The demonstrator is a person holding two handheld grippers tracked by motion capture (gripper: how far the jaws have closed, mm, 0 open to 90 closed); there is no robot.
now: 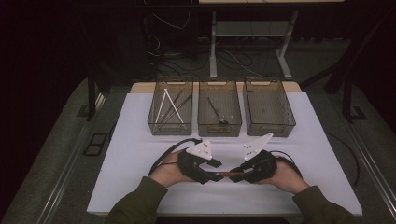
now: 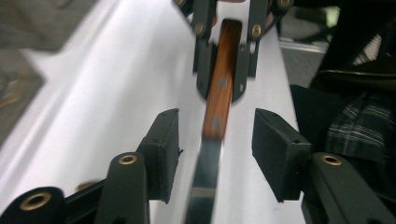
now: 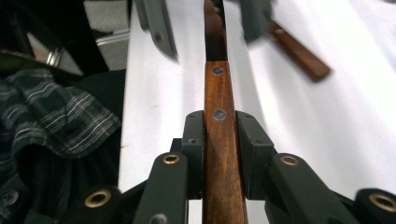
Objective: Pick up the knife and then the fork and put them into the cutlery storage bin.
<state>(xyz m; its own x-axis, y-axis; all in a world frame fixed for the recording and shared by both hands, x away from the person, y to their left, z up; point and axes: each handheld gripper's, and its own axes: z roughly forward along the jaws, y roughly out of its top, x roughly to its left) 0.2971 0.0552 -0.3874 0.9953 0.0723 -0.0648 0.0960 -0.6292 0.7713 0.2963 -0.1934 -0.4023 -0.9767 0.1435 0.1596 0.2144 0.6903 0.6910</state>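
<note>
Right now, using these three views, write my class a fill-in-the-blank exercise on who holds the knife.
1. The right gripper is shut on the knife's wooden ____.
2. The left gripper's jaws stand ____ either side of the metal blade.
3. Behind the hands stand ____ wire baskets.

Missing words: handle; open; three

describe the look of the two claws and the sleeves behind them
Both are black. The left claw and right claw each carry a pale three-cornered plate with small holes and trail a black cable. Their jaws have brass-coloured rivets and flat black pads. The sleeves are olive green.
</note>
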